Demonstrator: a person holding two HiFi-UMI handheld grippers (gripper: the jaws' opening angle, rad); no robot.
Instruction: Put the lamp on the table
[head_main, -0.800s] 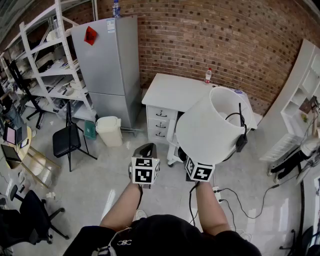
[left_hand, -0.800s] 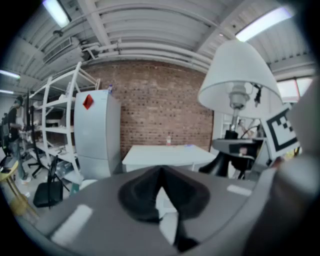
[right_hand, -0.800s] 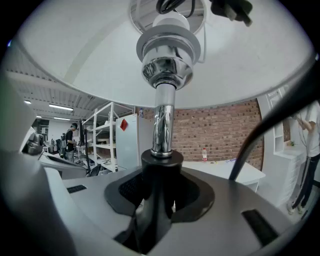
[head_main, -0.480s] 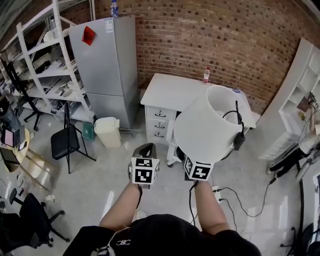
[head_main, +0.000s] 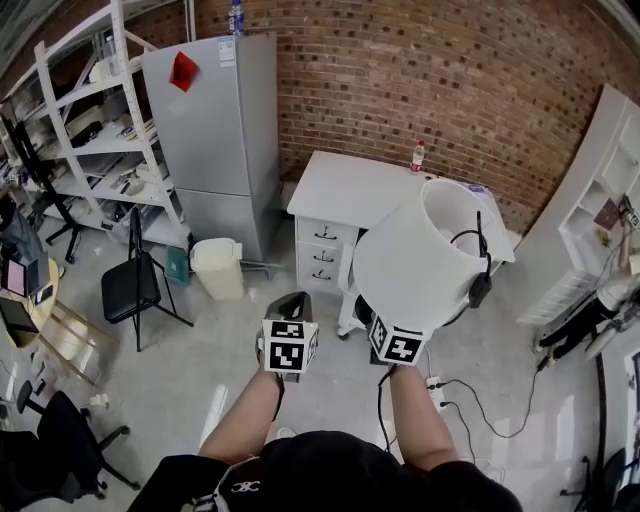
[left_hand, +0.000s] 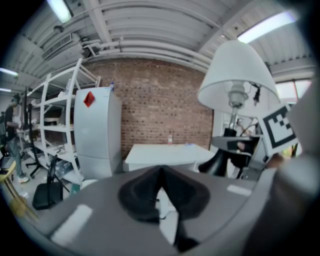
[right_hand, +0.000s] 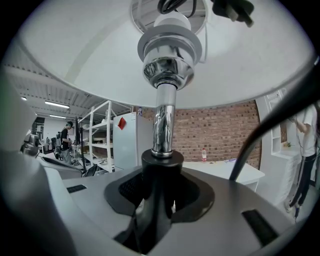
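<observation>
While the lamp (head_main: 415, 260) hangs tilted in the air, not yet on the table (head_main: 350, 185), I judge its top-heavy weight could twist it round in the grip. The dangling plug (head_main: 480, 290) could also catch the table edge as I set it down. My right claw (right_hand: 157, 200) is clamped, part-open, on the lamp's thin black neck; the left claw (left_hand: 160, 195) is closed on nothing.
</observation>
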